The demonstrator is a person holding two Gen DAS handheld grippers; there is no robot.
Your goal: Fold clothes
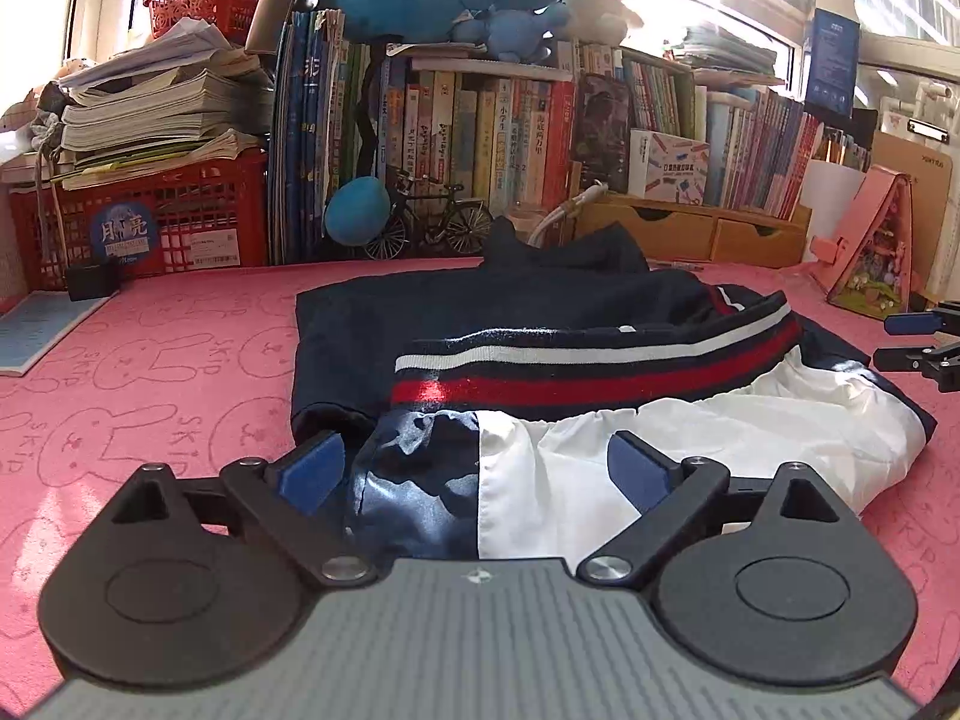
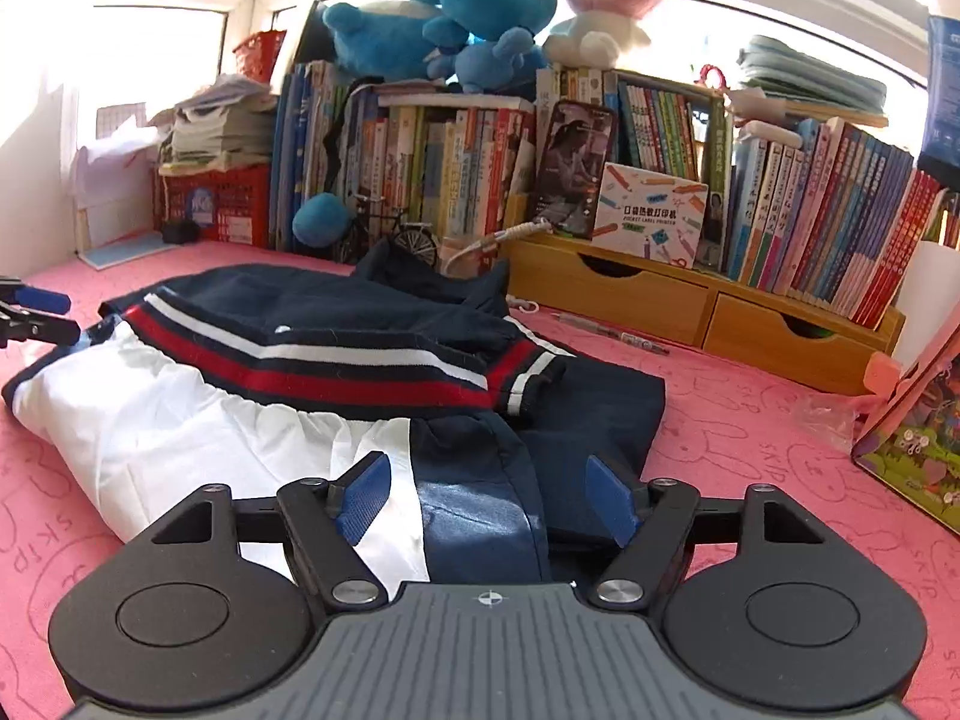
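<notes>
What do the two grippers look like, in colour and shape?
Both look alike. The left gripper and right gripper have blue padded fingers on black linkage arms with silver pivot pins, two round black discs, and a ribbed grey body with a small cross mark. No cables show.

Both cameras sit low over the worktop (image 1: 180, 324), close to the jacket (image 1: 540, 324), and face the books (image 1: 480, 138) at the back. The left view looks from the jacket's left end, the right view from its right end. Both share the jacket (image 2: 336, 324), the books (image 2: 432, 162) and the plush toys (image 2: 456, 18).

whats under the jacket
A pink mat printed with rabbits lies under the jacket and shows all around it. Whatever is beneath the folded cloth itself is covered.
</notes>
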